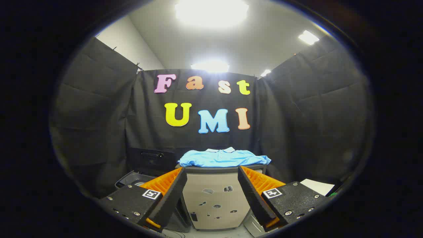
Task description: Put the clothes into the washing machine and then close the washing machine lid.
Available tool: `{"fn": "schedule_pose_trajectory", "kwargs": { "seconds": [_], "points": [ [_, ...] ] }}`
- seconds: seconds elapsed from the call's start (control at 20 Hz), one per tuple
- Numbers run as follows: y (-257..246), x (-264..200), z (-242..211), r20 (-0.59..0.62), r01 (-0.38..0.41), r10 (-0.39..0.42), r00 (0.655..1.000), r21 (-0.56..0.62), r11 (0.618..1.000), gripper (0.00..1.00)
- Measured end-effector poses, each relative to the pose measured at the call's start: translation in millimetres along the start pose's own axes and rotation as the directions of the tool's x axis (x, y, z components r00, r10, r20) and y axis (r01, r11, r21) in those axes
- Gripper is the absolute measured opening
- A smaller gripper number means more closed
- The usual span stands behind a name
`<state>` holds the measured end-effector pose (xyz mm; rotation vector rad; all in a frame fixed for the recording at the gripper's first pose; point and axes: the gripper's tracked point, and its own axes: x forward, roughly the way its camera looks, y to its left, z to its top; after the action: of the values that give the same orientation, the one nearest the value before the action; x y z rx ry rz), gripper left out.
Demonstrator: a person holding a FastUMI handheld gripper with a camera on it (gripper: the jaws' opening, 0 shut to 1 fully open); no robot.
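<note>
the washing machine (140,180) is sitting low beside the cabinet (214,201), mostly hiding behind one finger of the gripper (211,195), so only a dark rim and part of the raised lid (150,158) behind it are showing; its inside is hard to make out. the light blue polo shirt (224,158) is lying folded flat on top of the cabinet, collar toward the back wall, one sleeve drooping over the edge. the fingers are standing wide apart, holding nothing, with the cabinet front showing between them and the shirt just beyond.
</note>
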<state>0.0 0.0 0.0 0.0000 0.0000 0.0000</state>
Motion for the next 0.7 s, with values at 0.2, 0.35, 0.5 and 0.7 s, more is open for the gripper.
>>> {"fn": "schedule_pose_trajectory", "kwargs": {
  "seconds": [0.2,0.35,0.5,0.7],
  "points": [
    [0.8,-1.1,1.6,0.002,-0.004,0.004,1.0,-0.002,1.0,0.96],
    [0.7,-1.0,1.7,0.0,-0.006,0.006,1.0,0.0,1.0,0.97],
    [0.4,-3.0,1.2,-0.004,-0.003,0.003,1.0,0.005,1.0,0.97],
    [4.0,-3.1,0.6,-0.009,0.0,0.0,1.0,0.003,1.0,0.96]
  ]
}}
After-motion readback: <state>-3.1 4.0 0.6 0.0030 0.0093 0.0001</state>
